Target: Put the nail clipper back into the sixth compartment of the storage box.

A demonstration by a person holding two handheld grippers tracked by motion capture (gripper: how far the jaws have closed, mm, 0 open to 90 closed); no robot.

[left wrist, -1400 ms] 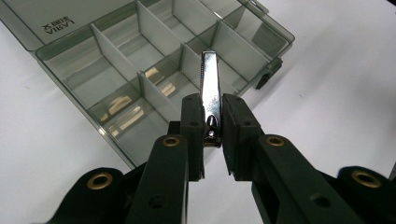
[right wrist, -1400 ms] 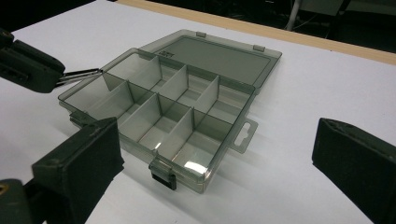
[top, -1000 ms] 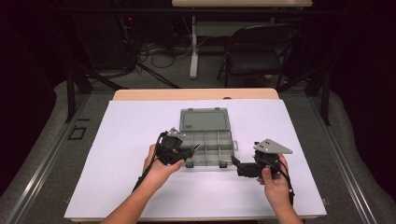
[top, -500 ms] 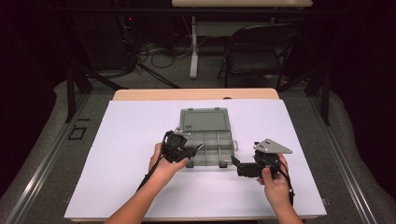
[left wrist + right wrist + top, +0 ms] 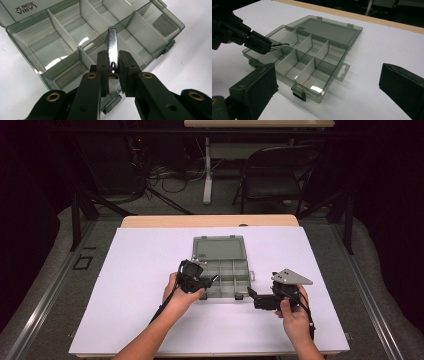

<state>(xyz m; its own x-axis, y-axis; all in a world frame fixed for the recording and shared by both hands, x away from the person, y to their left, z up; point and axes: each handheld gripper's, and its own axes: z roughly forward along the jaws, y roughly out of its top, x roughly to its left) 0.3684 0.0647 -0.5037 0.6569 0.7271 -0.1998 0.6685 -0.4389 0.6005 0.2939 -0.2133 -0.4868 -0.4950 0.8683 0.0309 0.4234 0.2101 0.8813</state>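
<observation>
An open grey see-through compartment box point(image 5: 235, 292) lies mid-table with its lid point(image 5: 220, 247) folded back flat. My left gripper point(image 5: 212, 280) is at the box's front left corner, shut on a shiny metal nail clipper point(image 5: 113, 47). The clipper stands on edge between the pads and points out over the box's dividers point(image 5: 58, 32). From the right gripper view, the left gripper point(image 5: 258, 42) holds the clipper point(image 5: 280, 46) just above the left compartments. My right gripper point(image 5: 329, 85) stands open by the box's front right corner point(image 5: 322, 96), with nothing between its jaws.
The box sits on a white sheet point(image 5: 140, 270) that covers the table. A wooden table edge point(image 5: 210, 221) shows at the back. Beyond it are a folding chair point(image 5: 272, 180), cables on the floor and dark surroundings.
My left gripper has moved a little to the right and down over the box's front left part, still holding the nail clipper. The right gripper has stayed in place.
</observation>
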